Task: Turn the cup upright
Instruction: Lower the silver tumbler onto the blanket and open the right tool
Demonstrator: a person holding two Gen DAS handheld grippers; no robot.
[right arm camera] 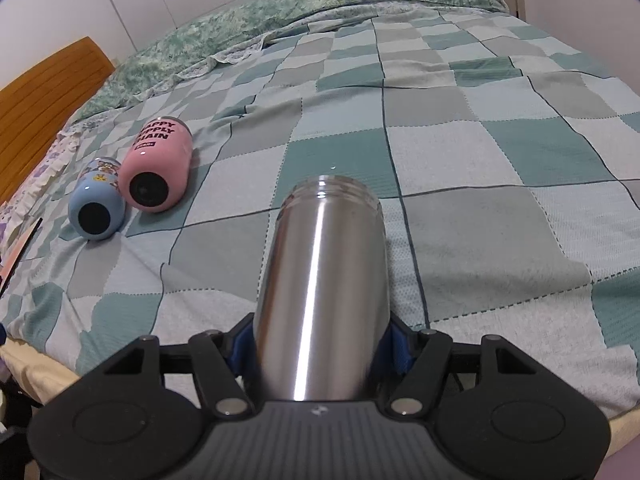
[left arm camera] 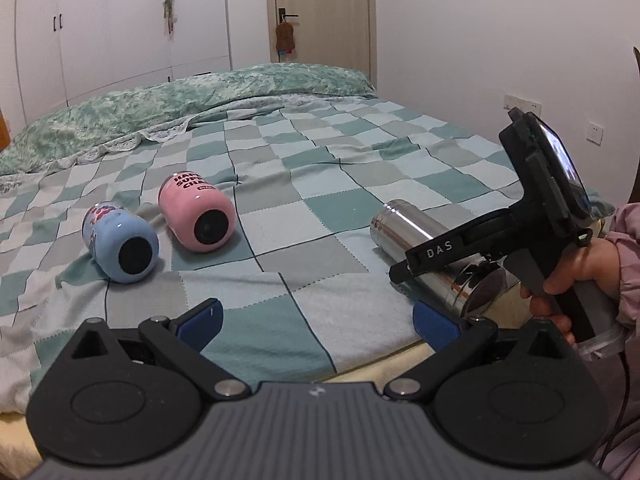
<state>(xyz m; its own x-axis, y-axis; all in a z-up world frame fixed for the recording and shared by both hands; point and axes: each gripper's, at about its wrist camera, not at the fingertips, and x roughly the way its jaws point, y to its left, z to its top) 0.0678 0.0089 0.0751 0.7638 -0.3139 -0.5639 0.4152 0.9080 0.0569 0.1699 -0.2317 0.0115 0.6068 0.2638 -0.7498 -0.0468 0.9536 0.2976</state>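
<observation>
A steel cup (right arm camera: 320, 280) lies on its side on the checked bedspread, threaded mouth pointing away from me. My right gripper (right arm camera: 318, 344) is shut on its base end, blue pads (right arm camera: 398, 346) against both sides. In the left wrist view the steel cup (left arm camera: 412, 236) lies near the bed's front edge with the right gripper (left arm camera: 404, 270) over it. My left gripper (left arm camera: 316, 322) is open and empty, low over the front of the bed. A pink cup (left arm camera: 196, 214) and a blue cup (left arm camera: 120, 246) lie on their sides to the left.
The pink cup (right arm camera: 158, 166) and blue cup (right arm camera: 96, 204) lie side by side left of the steel cup. A green patterned quilt (left arm camera: 192, 100) runs along the far side of the bed. A wooden headboard (right arm camera: 44, 92) is at left. The bed's front edge (left arm camera: 380, 364) is close.
</observation>
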